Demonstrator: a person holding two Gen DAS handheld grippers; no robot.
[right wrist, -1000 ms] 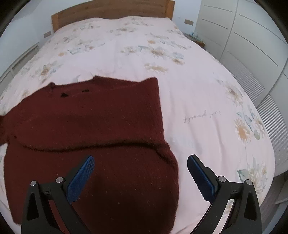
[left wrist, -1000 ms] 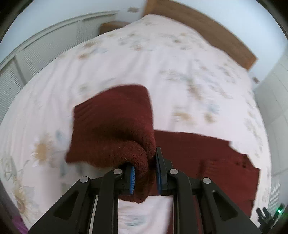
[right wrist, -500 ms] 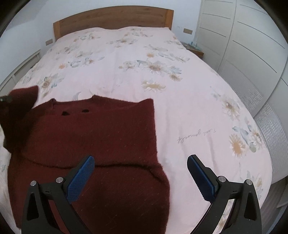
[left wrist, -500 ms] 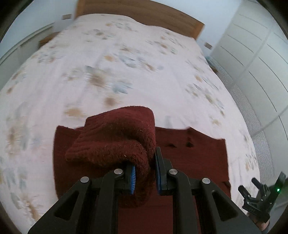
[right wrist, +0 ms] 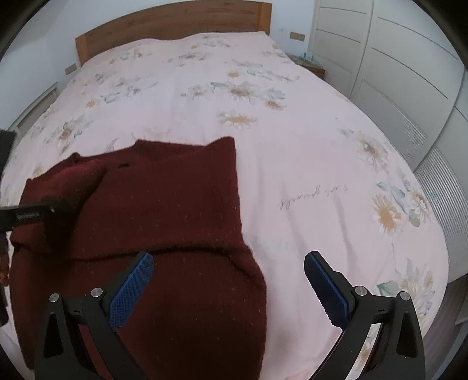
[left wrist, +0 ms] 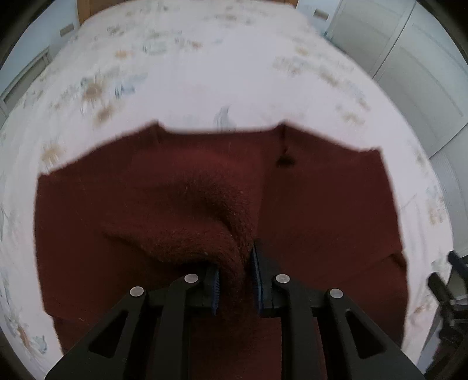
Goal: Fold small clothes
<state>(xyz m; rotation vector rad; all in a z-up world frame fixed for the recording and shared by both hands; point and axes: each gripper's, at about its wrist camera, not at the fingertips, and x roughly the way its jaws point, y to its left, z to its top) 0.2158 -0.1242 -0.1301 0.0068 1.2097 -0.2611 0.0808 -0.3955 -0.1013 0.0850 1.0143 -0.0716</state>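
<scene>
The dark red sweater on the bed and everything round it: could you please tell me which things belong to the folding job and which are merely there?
Part of the job:
- dark red knit sweater
- left gripper, shut on a fold of it
- right gripper, open above it

Merely there:
- floral bedspread
- wooden headboard
- white wardrobe doors

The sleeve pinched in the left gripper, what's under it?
Under the sleeve held by the left gripper lies the sweater body, on the floral bedspread. The part beneath the sleeve is hidden.
</scene>
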